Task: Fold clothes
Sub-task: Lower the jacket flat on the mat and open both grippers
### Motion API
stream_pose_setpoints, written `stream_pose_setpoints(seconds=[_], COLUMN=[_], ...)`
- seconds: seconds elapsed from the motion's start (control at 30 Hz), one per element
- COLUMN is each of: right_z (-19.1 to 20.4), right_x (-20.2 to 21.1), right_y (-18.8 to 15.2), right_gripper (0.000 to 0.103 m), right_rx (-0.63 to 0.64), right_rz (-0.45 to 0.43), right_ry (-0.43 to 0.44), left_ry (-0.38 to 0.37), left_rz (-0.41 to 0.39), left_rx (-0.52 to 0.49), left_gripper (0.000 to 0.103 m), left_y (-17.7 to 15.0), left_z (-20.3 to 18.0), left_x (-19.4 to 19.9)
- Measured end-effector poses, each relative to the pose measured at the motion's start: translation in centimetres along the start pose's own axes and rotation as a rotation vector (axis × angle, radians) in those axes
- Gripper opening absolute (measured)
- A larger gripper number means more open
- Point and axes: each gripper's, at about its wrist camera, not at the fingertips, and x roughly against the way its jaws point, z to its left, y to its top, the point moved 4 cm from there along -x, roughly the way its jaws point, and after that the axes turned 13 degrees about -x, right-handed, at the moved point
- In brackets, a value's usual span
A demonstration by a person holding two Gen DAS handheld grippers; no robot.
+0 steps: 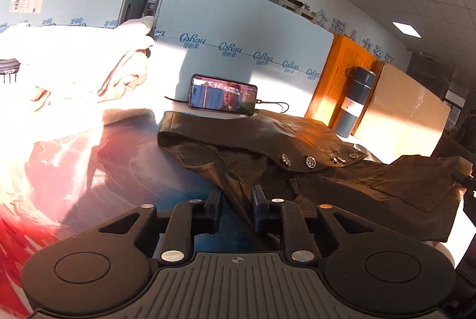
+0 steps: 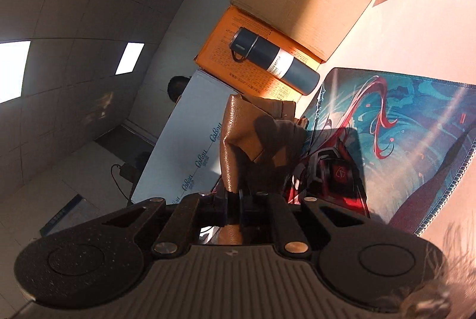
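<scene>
**Leather-look garment pinched at two edges over a patterned mat**

A dark, leather-like garment (image 1: pixel 297 152) with metal buttons (image 1: pixel 311 161) lies crumpled on a printed mat (image 1: pixel 89 158) covering the surface. The left hand-held gripper (image 1: pixel 237 207) has its fingers nearly together, pinching a seam edge. The right hand-held gripper (image 2: pixel 234 207) is clenched on another edge, lifting it clear of the mat; the material there looks brown in the sunlight. The material appears supple but thick and smooth, probably heavier and more slippery than cotton, so it is best gripped at seams or hems. A phone (image 1: pixel 223 95) and a bottle (image 1: pixel 354 101) stand just behind.
</scene>
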Motion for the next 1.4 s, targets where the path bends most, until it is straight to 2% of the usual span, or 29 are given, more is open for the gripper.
stream_pose_setpoints(seconds=[0.07, 0.13, 0.2, 0.23, 0.3, 0.33, 0.4, 0.43, 0.47, 0.63, 0.77, 0.9, 0.97, 1.03, 1.1, 1.13, 1.2, 1.33, 1.4], right_z=[0.0, -0.1, -0.1, -0.1, -0.2, -0.2, -0.2, -0.1, 0.1, 1.1, 0.6, 0.0, -0.1, -0.2, -0.1, -0.1, -0.1, 0.0, -0.1], right_x=[0.5, 0.9, 1.4, 1.7, 2.1, 2.4, 2.6, 2.4, 1.6, -5.2, -13.7, -19.8, -22.3, -24.7, -25.9, -26.2, -25.8, -23.5, -21.9], right_y=[-0.1, -0.2, -0.2, -0.3, -0.3, -0.4, 0.3, 1.4, 2.2, 4.7, 6.1, 6.3, 6.0, 5.8, 5.3, 5.2, 4.8, 3.7, 3.4], right_gripper=[0.007, 0.008, 0.018, 0.024, 0.062, 0.066, 0.068, 0.07, 0.071, 0.076, 0.076, 0.072, 0.072, 0.063, 0.024, 0.014, 0.005, 0.004, 0.001], right_rx=[0.04, 0.079, 0.119, 0.139, 0.178, 0.198, 0.229, 0.235, 0.247, 0.324, 0.314, 0.344, 0.373, 0.403, 0.458, 0.468, 0.503, 0.602, 0.652], right_rz=[0.018, 0.035, 0.053, 0.062, 0.08, 0.088, 0.075, 0.034, 0.018, 0.017, 0.098, 0.165, 0.191, 0.217, 0.21, 0.215, 0.226, 0.248, 0.234], right_ry=[-0.044, -0.088, -0.131, -0.153, -0.197, -0.219, -0.255, -0.265, -0.263, -0.222, -0.286, -0.36, -0.389, -0.418, -0.48, -0.496, -0.496, -0.494, -0.526], left_ry=[0.046, 0.127, 0.229, 0.279, 0.351, 0.379, 0.367, 0.362, 0.356, 0.278, 0.204, 0.06, 0.033, 0.009, -0.007, -0.017, -0.019, 0.017, 0.0], left_rz=[0.031, 0.075, 0.11, 0.125, 0.132, 0.131, 0.095, 0.078, 0.062, 0.066, 0.083, 0.061, 0.056, 0.052, 0.059, 0.067, 0.096, 0.149, 0.162], left_rx=[0.014, 0.02, 0.024, 0.032, 0.045, 0.051, 0.038, 0.013, -0.017, -0.177, -0.257, -0.312, -0.349, -0.391, -0.456, -0.482, -0.515, -0.514, -0.474], left_gripper=[0.019, 0.019, 0.019, 0.02, 0.021, 0.024, 0.049, 0.07, 0.077, 0.077, 0.077, 0.077, 0.078, 0.078, 0.078, 0.078, 0.079, 0.079, 0.08], left_y=[-0.7, -1.5, -2.1, -2.2, -1.8, -1.6, -0.6, -0.1, 0.5, 3.4, 4.5, 4.7, 4.9, 5.1, 5.1, 5.0, 4.8, 4.4, 4.5], left_z=[1.0, 2.2, 3.4, 4.0, 5.2, 5.7, 5.7, 5.4, 5.0, 2.8, 0.6, -2.5, -3.9, -5.4, -6.9, -7.4, -7.7, -6.7, -5.9], left_x=[0.0, -0.4, -0.6, -0.6, -0.6, -0.6, -0.8, -1.2, -1.7, -6.9, -10.6, -11.9, -12.6, -13.3, -14.5, -15.1, -16.6, -18.4, -18.6])
